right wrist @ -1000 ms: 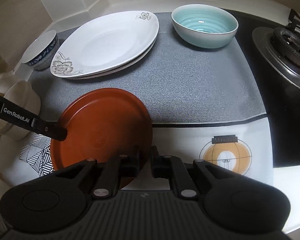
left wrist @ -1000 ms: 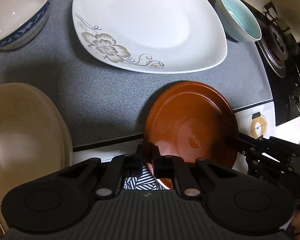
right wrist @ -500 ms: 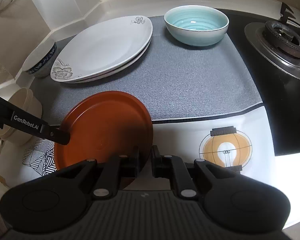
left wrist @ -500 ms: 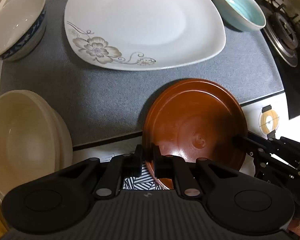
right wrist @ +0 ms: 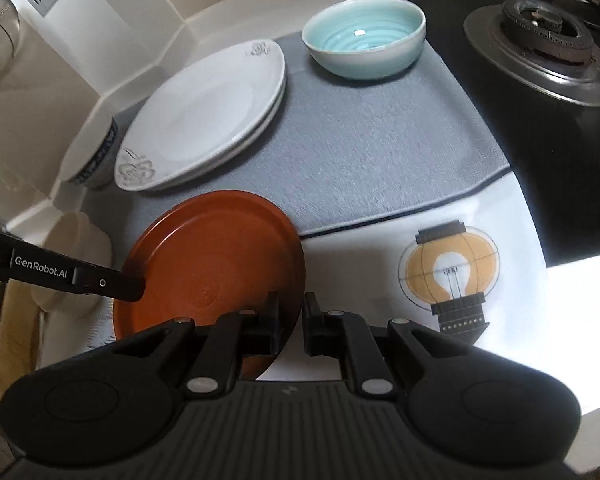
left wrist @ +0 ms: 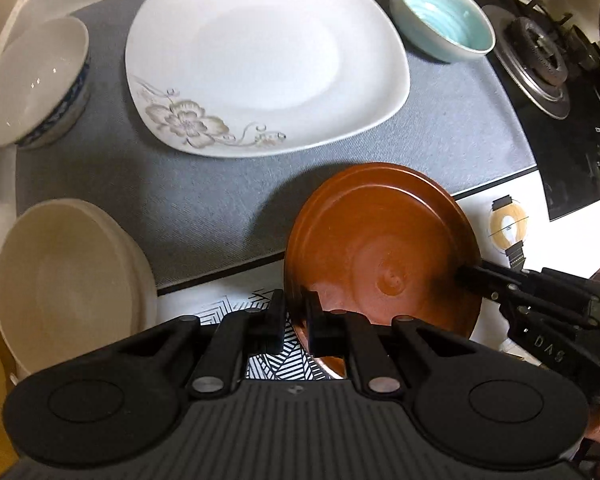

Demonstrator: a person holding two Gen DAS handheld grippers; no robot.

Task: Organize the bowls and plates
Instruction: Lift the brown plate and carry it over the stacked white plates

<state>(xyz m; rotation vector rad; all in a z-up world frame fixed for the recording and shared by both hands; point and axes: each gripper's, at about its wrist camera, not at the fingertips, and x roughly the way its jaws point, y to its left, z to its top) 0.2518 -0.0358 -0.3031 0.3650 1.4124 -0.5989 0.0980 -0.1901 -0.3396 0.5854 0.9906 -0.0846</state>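
Observation:
A brown plate (left wrist: 380,240) is held above the counter by both grippers; it also shows in the right wrist view (right wrist: 216,264). My left gripper (left wrist: 295,312) is shut on its left rim. My right gripper (right wrist: 291,316) is shut on its right rim. Two stacked white flowered plates (left wrist: 260,60) lie on the grey mat (left wrist: 180,192) behind it. A teal bowl (left wrist: 440,16) stands at the back right. A white bowl with a blue band (left wrist: 32,80) stands at the back left. Stacked cream bowls (left wrist: 64,284) stand at the near left.
A gas hob (left wrist: 548,64) with a burner lies to the right of the mat. A white cloth with a light-bulb print (right wrist: 448,272) covers the counter's near part. A tiled wall corner (right wrist: 140,20) runs behind the dishes.
Both grippers have risen with the brown plate between them, so the dishes look farther away. The plate stays gripped on both rims.

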